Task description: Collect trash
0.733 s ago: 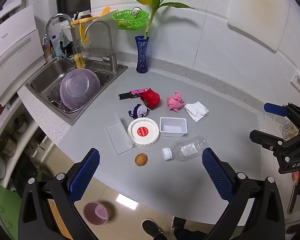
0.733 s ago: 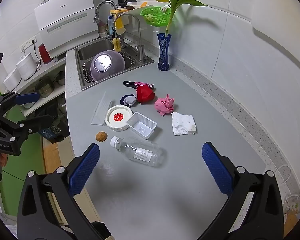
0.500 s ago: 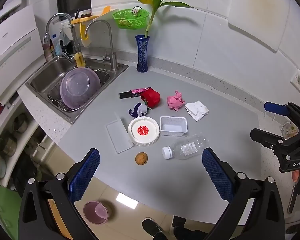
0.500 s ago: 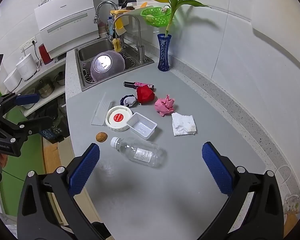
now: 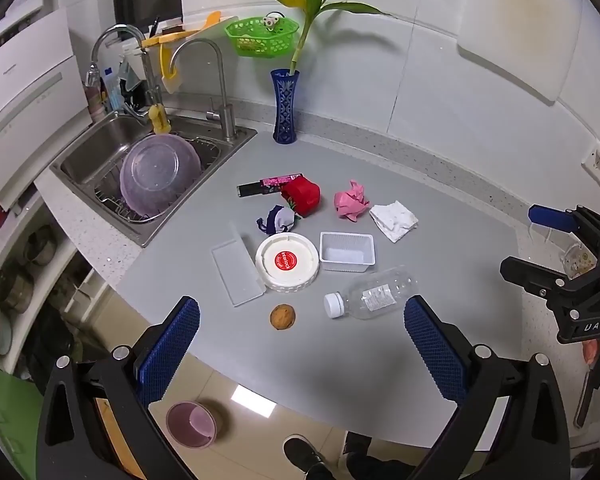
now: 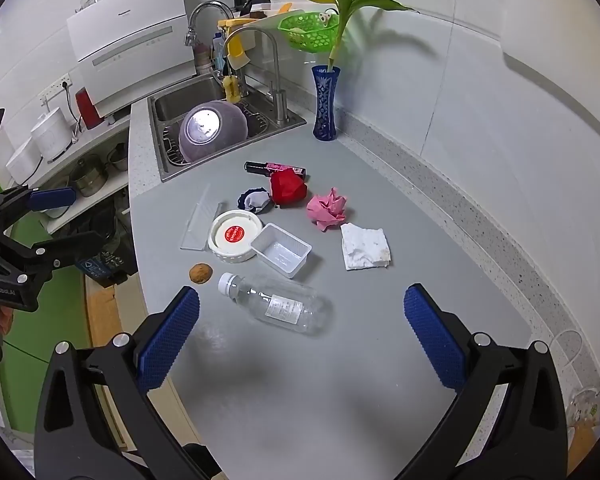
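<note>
Both the left gripper [image 5: 302,344] and right gripper [image 6: 302,340] hover spread apart, empty, above the grey countertop [image 6: 340,380]; the nearest trash, a clear plastic bottle [image 6: 276,306] lying on its side, likely suits a grasp across its body

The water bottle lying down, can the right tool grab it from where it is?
Probably yes. The right tool is open, and the bottle lies just ahead of its tips on the grey counter with nothing between them.

Bright overhead light, soft shadows, sharp focus, fisheye-bent dark edges.
</note>
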